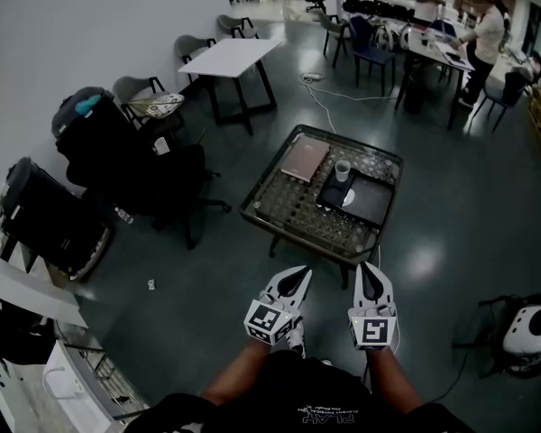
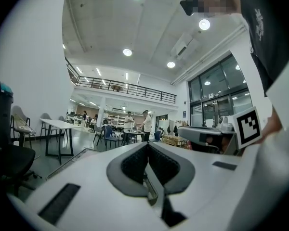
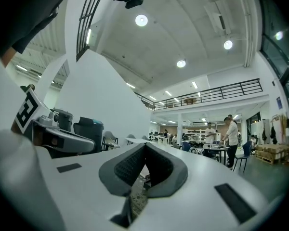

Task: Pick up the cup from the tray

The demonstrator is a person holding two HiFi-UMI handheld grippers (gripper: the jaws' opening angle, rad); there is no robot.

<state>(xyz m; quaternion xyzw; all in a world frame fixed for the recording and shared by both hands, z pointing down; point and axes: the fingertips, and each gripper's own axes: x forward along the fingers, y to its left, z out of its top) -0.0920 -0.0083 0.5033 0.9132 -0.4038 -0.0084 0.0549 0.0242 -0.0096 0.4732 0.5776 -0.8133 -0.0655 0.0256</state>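
A clear cup [image 1: 343,170] stands upright on the far left corner of a black tray [image 1: 375,201]. The tray lies on the right part of a low glass table [image 1: 288,210], a stretch ahead of me. Both grippers hang side by side short of the table's near edge, pointing level toward it. My left gripper [image 1: 297,278] is shut with nothing in it, its pads meeting in the left gripper view [image 2: 147,146]. My right gripper [image 1: 371,273] is also shut and empty, its jaws touching at the tip in the right gripper view [image 3: 145,146]. Neither gripper view shows the cup.
A pink notebook [image 1: 304,158] lies on the table left of the tray. Dark office chairs [image 1: 135,165] crowd the left; a white table [image 1: 230,57] stands behind them. People work at desks [image 1: 482,34] at the back right. A white round device [image 1: 532,327] sits on the floor at right.
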